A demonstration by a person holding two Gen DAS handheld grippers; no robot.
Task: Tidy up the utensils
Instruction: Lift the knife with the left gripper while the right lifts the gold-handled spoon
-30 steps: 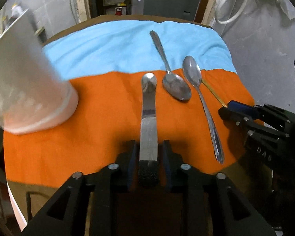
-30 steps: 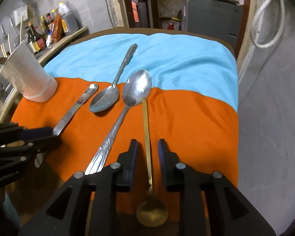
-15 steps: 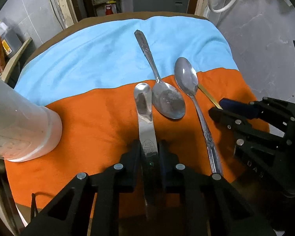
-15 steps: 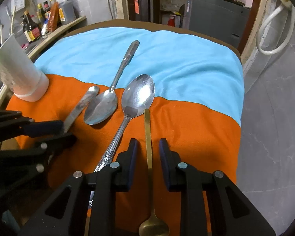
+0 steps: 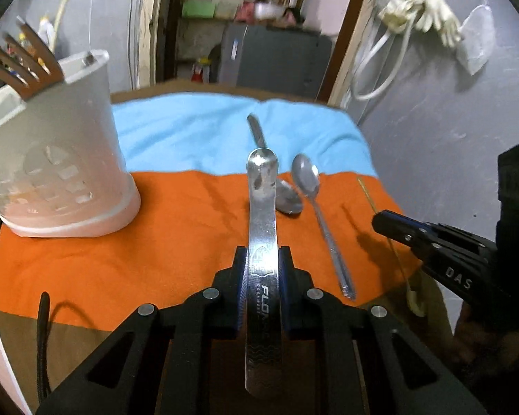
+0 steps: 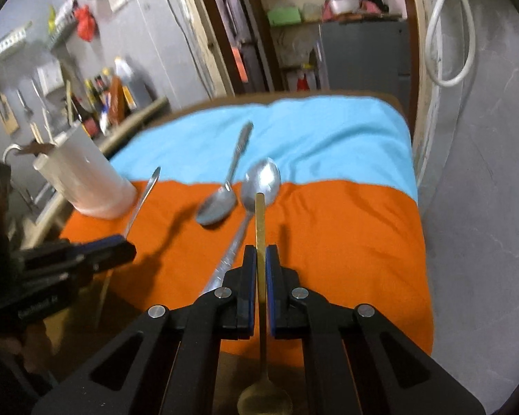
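Note:
My left gripper (image 5: 263, 263) is shut on a flat steel knife (image 5: 262, 207), held off the cloth with its rounded end pointing away. My right gripper (image 6: 260, 256) is shut on a thin gold spoon (image 6: 260, 218), also raised, its bowl hanging back under the jaws. Two steel spoons (image 6: 218, 202) (image 6: 261, 181) lie side by side on the orange and blue cloth (image 6: 346, 228). The white utensil holder (image 5: 58, 162) stands at the left with a brown wooden fork (image 5: 24, 65) in it. In the left wrist view the right gripper (image 5: 389, 223) sits at the right.
The cloth-covered table (image 5: 128, 95) ends close behind the spoons, with a grey cabinet (image 5: 273, 55) and a doorway beyond. A shelf of bottles (image 6: 110, 93) runs along the left wall behind the holder. A white hose (image 6: 446, 45) hangs on the right wall.
Both grippers have closed on their utensils and lifted them off the cloth. Both views have tilted upward, showing more of the room. The two steel spoons have stayed put.

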